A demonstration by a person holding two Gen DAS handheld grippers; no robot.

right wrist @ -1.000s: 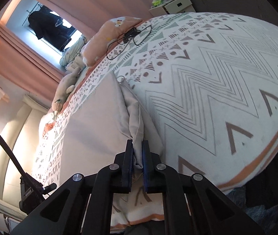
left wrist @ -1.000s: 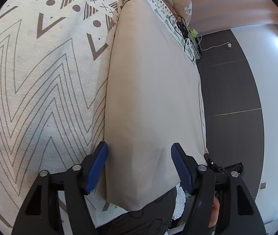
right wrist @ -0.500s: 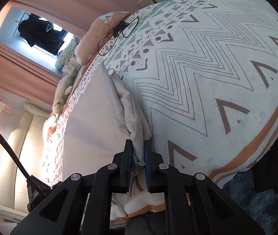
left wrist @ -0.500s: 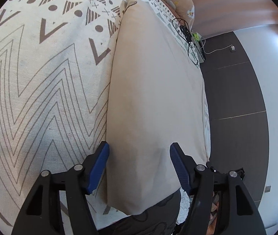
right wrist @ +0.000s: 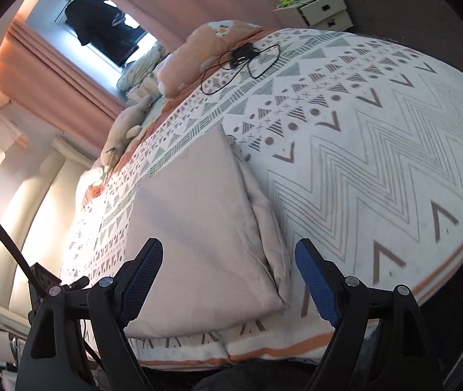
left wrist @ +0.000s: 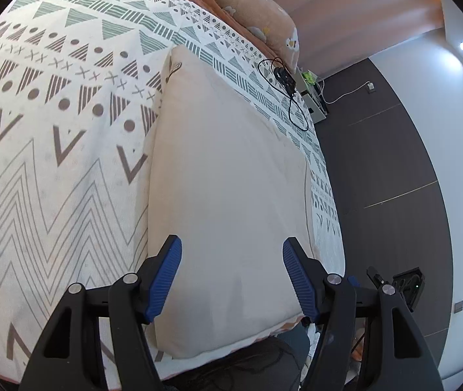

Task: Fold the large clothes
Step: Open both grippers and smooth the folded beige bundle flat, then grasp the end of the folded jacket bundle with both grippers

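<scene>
A large beige garment (left wrist: 225,195) lies folded into a long flat rectangle on the patterned bedspread (left wrist: 52,163), reaching from the near bed edge toward the pillows. My left gripper (left wrist: 231,280) is open and empty, its blue pads spread just above the garment's near end. In the right wrist view the same garment (right wrist: 195,228) shows layered edges along its right side. My right gripper (right wrist: 228,283) is open and empty over the garment's near right corner.
A black cable with a small device (left wrist: 283,78) lies on the bed beyond the garment. A peach pillow (left wrist: 260,16) and plush toys (right wrist: 124,130) sit at the head end. A bedside cabinet (right wrist: 322,9) stands by the dark floor (left wrist: 378,169).
My right gripper, shut on the garment's right edge before, has opened and let it go. The edge now lies flat. My left gripper stayed open and lifted back slightly.
</scene>
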